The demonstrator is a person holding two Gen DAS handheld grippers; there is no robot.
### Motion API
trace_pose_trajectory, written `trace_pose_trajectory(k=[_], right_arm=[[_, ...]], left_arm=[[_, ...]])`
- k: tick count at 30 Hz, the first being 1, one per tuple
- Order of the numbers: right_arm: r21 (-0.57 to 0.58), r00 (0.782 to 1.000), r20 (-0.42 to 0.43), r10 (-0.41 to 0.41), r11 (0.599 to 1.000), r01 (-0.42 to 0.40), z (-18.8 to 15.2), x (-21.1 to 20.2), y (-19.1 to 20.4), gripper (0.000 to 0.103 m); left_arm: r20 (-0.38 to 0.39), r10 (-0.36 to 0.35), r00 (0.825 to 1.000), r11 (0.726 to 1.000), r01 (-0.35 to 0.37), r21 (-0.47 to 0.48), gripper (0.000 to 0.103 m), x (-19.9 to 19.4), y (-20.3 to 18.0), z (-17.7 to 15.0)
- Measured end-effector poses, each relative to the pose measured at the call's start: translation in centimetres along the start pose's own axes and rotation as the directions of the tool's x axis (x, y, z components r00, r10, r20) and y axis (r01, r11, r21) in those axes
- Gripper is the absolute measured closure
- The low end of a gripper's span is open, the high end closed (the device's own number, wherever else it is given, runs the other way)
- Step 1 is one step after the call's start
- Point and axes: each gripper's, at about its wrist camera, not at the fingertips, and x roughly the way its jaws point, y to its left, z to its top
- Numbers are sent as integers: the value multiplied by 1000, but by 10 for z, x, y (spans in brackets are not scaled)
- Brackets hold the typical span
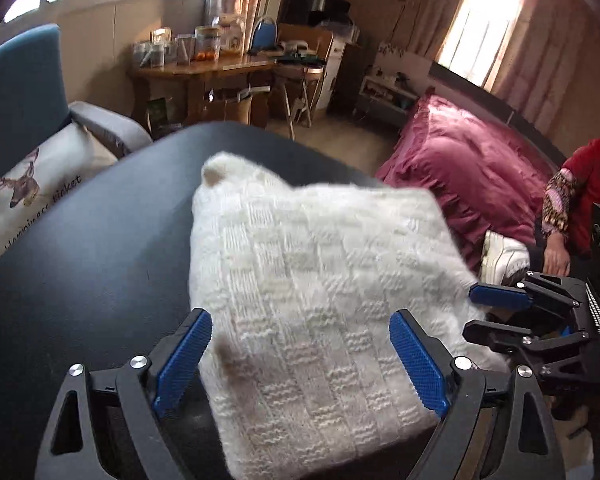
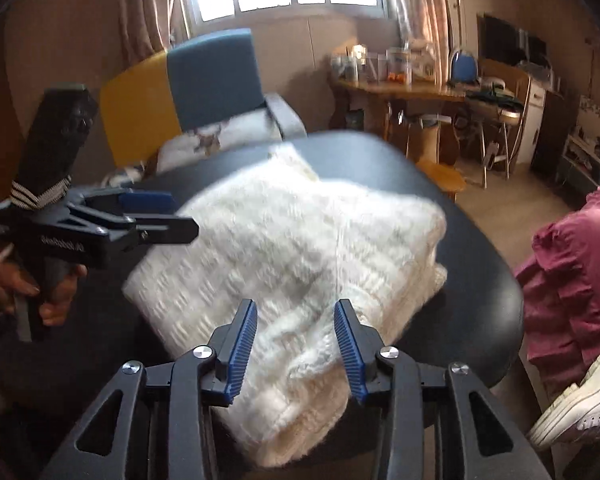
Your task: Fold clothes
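Two hand-held grippers, left (image 1: 300, 360) wide open, right (image 2: 296, 350) half-open, over white sweater (image 1: 320, 280)

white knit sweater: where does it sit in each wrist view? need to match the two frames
Left wrist: the white knit sweater fills the centre and lower middle, folded on the black table, between the open fingers of the left claw.
Right wrist: the sweater lies at centre on the table, its near end between the fingers of the right claw.
Shared landmark: the blue chair back, beyond the table.
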Motion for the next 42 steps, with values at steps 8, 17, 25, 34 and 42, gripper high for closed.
trace_pose_trajectory(k=[8,17,25,34,42], right_arm=[[88,995,101,-3,996,-6,-29,1,-10,68],[227,993,118,-21,974,-7,-18,-20,-7,66],[251,977,200,-79,968,27,-4,-58,14,64],[265,972,189,-138,960,85,4,-59,32,63],[265,975,179,-129,961,78,8,-51,36,63]], left_arm=[[-17,10,1000,976,-13,-216,8,13,20,-27],[179,220,959,969,-194,-152,4,-69,-14,4],[221,333,916,941,-311,-132,0,-103,-44,1],[301,352,886,936,-330,-123,1,-130,-64,-7],[356,308,883,951,-284,-118,1,-157,-72,-8]])
